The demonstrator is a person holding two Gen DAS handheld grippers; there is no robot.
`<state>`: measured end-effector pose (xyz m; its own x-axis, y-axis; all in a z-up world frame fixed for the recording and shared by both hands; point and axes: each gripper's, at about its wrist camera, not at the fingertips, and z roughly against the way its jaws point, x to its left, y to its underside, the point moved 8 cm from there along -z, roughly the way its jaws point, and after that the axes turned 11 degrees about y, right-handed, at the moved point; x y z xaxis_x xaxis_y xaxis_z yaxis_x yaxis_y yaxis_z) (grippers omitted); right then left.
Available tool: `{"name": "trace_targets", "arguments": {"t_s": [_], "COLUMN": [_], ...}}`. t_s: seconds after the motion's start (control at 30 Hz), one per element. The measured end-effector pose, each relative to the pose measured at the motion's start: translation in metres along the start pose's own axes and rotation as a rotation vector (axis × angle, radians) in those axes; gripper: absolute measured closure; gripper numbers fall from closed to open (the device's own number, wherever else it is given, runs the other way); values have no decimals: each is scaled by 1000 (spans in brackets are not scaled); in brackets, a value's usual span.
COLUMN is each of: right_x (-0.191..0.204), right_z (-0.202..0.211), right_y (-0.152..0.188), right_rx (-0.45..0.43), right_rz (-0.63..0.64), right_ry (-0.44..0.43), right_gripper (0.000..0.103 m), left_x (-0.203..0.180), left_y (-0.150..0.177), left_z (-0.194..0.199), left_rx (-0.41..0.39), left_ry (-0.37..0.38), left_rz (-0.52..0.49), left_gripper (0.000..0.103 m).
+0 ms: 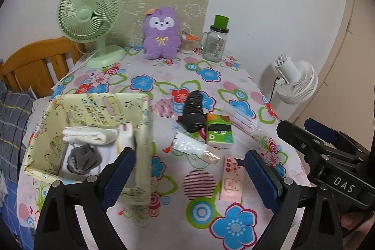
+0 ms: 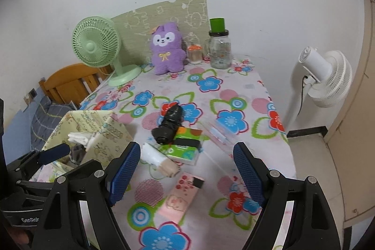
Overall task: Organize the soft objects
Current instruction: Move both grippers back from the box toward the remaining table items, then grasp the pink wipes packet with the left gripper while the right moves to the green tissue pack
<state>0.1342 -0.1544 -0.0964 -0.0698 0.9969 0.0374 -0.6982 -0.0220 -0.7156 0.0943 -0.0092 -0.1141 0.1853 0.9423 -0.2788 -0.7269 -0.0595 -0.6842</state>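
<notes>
Left wrist alone shows grey sock [image 1: 80,159], basket [image 1: 93,107] floor

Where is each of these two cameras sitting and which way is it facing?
Left wrist view: sits on the left hand-held gripper, looking down across the flower-print tablecloth at the pale yellow fabric storage box; its own open blue-padded fingers show, plus the right hand-held gripper at the right edge.
Right wrist view: sits on the right hand-held gripper, facing the same table; its open fingers show, plus the left hand-held gripper at the lower left.
Both share the purple plush toy, green desk fan and pink tissue pack.
</notes>
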Motion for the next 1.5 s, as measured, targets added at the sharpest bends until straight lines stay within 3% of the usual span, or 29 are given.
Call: {"name": "trace_targets", "arguments": {"t_s": [0.37,0.83,1.23,1.5], "right_x": [-51,-92,-102,-89], "right_z": [-10,-48,-71,-76], "right_y": [24,57,69,67], "right_rx": [49,147,199,204], "right_rz": [-69,-133,-131,-105], "right_ry": [46,94,118,76], "right_gripper": [19,19,19,19], "left_x": [-40,-65,-58,-67], "left_y": [12,35,51,65], "left_z": [-33,-88,-119,-135], "left_rx": [68,188,262,325], "left_ry": [28,76,88,89], "left_rz": [-49,-74,-36,-72], "left_gripper": [8,8,5,5]}}
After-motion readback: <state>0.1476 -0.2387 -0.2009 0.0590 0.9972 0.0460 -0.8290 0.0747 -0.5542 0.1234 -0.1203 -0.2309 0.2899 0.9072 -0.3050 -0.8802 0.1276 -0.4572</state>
